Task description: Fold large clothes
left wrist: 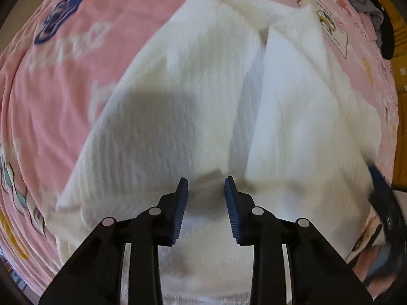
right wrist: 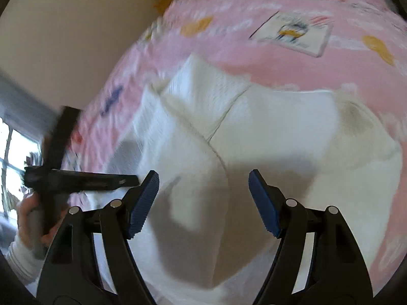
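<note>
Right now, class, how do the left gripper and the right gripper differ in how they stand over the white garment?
The left gripper has a narrow gap between its fingers; the right gripper stands much wider. Neither is closed on the white garment. Both have black arms with blue ribbed pads and point down at it.

Blanket print point(left wrist: 66, 15) smeared — garment hem point(left wrist: 203, 297) cropped.

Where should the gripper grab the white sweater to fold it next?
Probably the near hem of the white sweater, coming straight down from above. Both sleeves already lie folded inward, leaving a long flat shape on the pink blanket. The near edge sits just under the left gripper, whose jaws stand apart with nothing pinched, so it could lift and fold away.
</note>
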`<state>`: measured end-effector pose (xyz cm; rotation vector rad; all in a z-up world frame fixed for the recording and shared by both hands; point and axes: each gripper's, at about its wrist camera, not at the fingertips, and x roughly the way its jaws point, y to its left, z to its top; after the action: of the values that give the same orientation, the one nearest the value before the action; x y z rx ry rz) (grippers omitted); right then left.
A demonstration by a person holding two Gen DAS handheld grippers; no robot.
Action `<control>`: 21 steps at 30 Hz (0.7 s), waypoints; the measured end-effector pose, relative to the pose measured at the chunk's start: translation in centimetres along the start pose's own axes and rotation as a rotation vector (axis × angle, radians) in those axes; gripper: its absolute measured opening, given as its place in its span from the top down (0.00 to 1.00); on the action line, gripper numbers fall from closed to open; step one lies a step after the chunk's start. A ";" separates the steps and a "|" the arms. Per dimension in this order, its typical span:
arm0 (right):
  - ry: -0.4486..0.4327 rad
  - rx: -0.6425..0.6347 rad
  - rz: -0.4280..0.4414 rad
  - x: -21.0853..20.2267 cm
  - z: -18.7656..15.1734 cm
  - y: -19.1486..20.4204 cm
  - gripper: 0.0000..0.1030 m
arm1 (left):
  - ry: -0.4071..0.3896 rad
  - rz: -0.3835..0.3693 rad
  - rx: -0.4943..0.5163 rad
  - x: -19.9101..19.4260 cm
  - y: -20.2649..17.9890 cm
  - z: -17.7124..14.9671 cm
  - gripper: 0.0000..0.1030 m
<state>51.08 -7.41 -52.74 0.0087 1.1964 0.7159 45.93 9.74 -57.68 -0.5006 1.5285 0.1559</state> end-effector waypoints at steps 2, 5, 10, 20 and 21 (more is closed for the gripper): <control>0.070 -0.030 0.013 2.0 0.8 0.2 0.31 | -0.008 -0.026 0.000 -0.2 0.3 -1.2 0.73; 0.134 -0.085 -0.009 3.7 0.9 1.0 0.49 | -0.007 -0.084 -0.026 -0.5 1.0 -2.5 0.73; 0.148 -0.239 -0.139 3.8 0.1 4.0 0.88 | -0.047 -0.127 -0.082 -1.6 1.4 -4.4 0.75; -0.157 -0.579 -0.389 -5.2 5.4 9.2 0.89 | -0.111 -0.328 -0.057 -3.5 -4.0 -3.1 0.76; -0.194 -0.629 -0.405 -6.1 5.6 10.1 0.89 | -0.076 -0.402 -0.075 -2.3 -4.8 -1.8 0.77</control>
<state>49.66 -0.58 -41.71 -0.6560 0.7168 0.6844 46.09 5.25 -54.32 -0.8407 1.3233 -0.0794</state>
